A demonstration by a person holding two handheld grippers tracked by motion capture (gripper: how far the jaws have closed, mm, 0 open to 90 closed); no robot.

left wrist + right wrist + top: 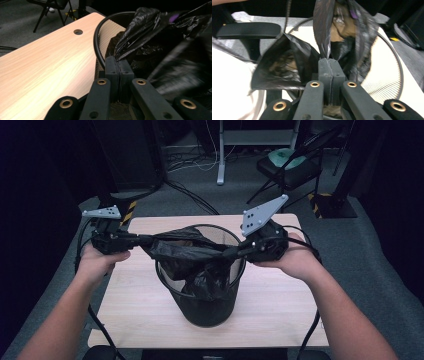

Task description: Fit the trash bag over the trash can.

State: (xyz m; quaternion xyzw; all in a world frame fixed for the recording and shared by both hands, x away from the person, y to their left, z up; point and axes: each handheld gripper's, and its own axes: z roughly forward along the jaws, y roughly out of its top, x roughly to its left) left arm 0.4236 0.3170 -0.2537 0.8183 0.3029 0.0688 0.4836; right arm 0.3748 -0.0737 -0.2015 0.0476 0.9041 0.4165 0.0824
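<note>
Table (280, 320) margin around mesh bin (207, 310)

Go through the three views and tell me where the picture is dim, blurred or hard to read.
High view: dim room, dark edges, the black bin bag hard to tell from the mesh wastebasket. Left gripper view: wooden table bright and sharp, bag smeared with motion blur at right. Right gripper view: soft throughout, bag blurred, table washed out pale.

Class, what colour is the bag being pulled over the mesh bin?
Black, glossy plastic bag; clearest in the high view.
</note>
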